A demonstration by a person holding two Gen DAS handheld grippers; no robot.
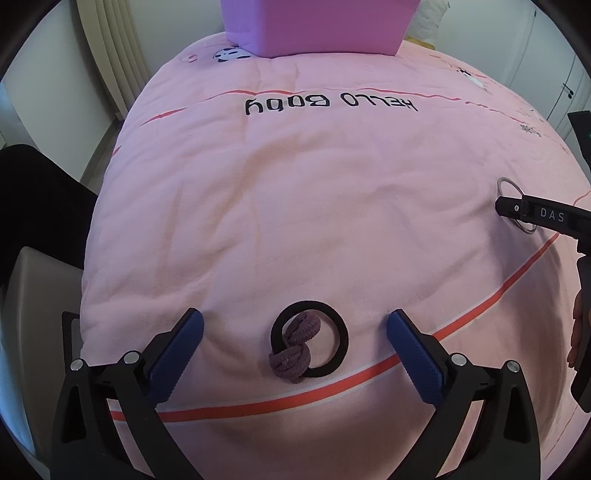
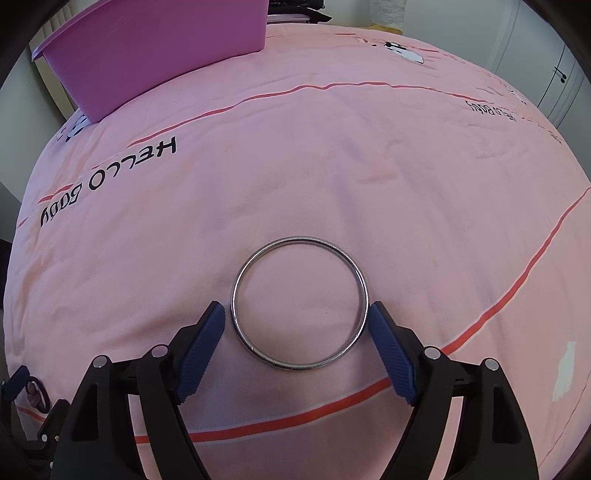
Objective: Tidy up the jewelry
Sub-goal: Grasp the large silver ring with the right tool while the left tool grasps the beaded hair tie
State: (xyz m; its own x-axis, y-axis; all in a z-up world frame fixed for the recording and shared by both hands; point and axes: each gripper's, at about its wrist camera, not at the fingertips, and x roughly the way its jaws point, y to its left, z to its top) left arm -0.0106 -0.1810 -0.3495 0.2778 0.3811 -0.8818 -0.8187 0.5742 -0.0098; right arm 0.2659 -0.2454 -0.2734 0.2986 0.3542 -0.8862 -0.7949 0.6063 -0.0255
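A black hair-tie ring (image 1: 341,334) with a mauve braided tie (image 1: 291,360) looped through it lies on the pink blanket (image 1: 295,184). My left gripper (image 1: 295,317) stands open around both ties, its blue pads well clear of them. A silver bangle (image 2: 258,254) lies flat on the blanket (image 2: 332,166) between the jaws of my right gripper (image 2: 296,308), which is open; the right pad sits at the bangle's rim and the left pad is a little off it. In the left wrist view one right finger (image 1: 515,207) crosses the bangle (image 1: 506,181).
A pink storage box (image 1: 314,29) (image 2: 147,55) stands at the blanket's far edge. A grey chair seat (image 1: 33,288) is beside the bed on the left. White cupboard doors (image 2: 546,66) stand at the back right. A hand (image 1: 577,332) shows at the right edge.
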